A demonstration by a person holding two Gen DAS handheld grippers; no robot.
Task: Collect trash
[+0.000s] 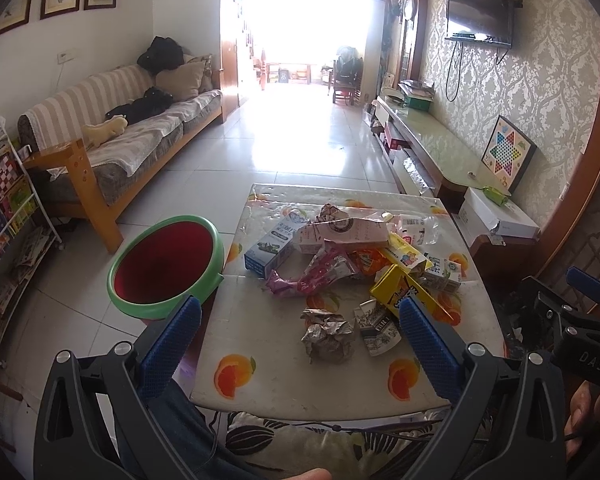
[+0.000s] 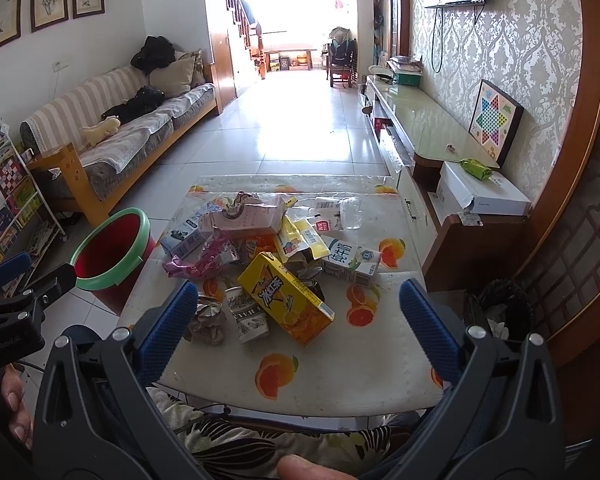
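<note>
A heap of trash lies on a small table (image 1: 284,388) (image 2: 340,384) with an orange-print cloth: a yellow drink carton (image 2: 288,300) (image 1: 400,292), a crumpled foil ball (image 1: 328,336) (image 2: 208,320), a paper cup (image 1: 376,328) (image 2: 248,312), a purple wrapper (image 1: 316,276) (image 2: 204,260), a blue-white box (image 1: 272,248) and a milk carton (image 2: 352,260). A red bin with a green rim (image 1: 164,268) (image 2: 112,248) stands left of the table. My left gripper (image 1: 300,324) and right gripper (image 2: 300,308) both hover open above the near edge, holding nothing.
A striped sofa (image 1: 132,120) and a book rack (image 1: 4,216) line the left wall. A low TV cabinet (image 2: 420,128) and white boxes (image 2: 484,192) run along the right. A dark wastebasket (image 2: 496,308) sits right of the table. A person's lap lies below the near edge.
</note>
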